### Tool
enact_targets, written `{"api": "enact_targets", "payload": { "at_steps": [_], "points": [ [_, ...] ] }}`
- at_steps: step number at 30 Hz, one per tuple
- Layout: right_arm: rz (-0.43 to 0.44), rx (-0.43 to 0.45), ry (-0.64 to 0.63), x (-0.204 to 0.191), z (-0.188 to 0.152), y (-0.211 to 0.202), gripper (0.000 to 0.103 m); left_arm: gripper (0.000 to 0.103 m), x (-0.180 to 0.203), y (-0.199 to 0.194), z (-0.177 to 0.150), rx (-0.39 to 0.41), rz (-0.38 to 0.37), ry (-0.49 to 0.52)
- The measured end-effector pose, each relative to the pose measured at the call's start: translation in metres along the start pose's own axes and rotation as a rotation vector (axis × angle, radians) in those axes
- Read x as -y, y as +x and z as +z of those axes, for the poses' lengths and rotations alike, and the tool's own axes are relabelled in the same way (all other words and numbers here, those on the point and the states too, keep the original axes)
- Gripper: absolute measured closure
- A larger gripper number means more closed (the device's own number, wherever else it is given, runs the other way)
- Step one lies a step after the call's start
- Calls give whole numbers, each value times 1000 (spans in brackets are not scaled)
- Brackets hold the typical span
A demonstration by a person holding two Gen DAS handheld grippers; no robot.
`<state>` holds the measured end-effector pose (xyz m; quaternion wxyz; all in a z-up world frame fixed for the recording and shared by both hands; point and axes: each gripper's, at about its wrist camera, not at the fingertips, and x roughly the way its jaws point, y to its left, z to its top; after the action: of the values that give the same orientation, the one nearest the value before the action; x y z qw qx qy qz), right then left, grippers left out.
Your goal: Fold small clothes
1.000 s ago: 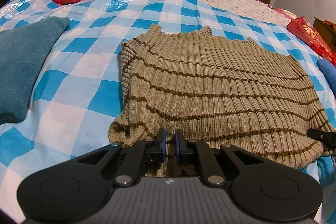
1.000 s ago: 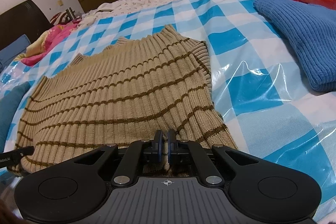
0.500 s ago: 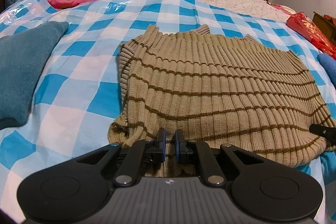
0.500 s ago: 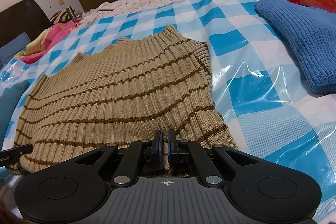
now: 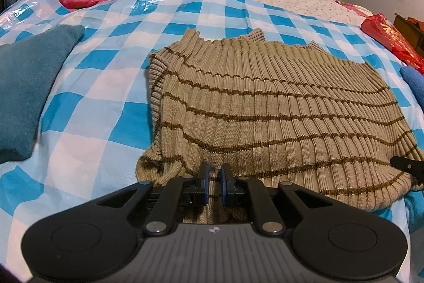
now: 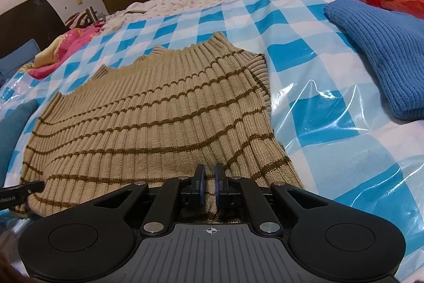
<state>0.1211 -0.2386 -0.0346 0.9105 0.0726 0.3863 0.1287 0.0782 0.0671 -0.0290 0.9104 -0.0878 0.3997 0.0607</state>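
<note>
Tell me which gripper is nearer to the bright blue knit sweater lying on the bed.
Right. The right gripper grips the tan striped sweater's hem on the side facing the bright blue knit sweater. The left gripper grips the hem near its opposite end, beside the teal garment.

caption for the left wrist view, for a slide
Left gripper shut on the near hem of a tan striped sweater spread on a blue checked bedcover.

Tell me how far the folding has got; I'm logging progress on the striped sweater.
Done: the tan striped sweater lies spread flat on the checkered cover. In hand: left gripper and right gripper each pinch its near hem. Left: no fold across the body shows yet.
</note>
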Motion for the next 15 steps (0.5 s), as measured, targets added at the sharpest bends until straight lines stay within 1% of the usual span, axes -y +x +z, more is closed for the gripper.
{"api": "enact_targets", "payload": {
  "at_steps": [5, 10, 15],
  "points": [
    [4, 1, 0, 0, 0, -1, 98, 81, -1, 0, 1, 1, -2, -3],
    [17, -1, 25, 3, 0, -3, 97, 81, -5, -5, 0, 21, -19, -36],
    [2, 23, -18, -5, -4, -9, 91, 80, -14, -16, -1, 57, -49, -99]
  ]
}}
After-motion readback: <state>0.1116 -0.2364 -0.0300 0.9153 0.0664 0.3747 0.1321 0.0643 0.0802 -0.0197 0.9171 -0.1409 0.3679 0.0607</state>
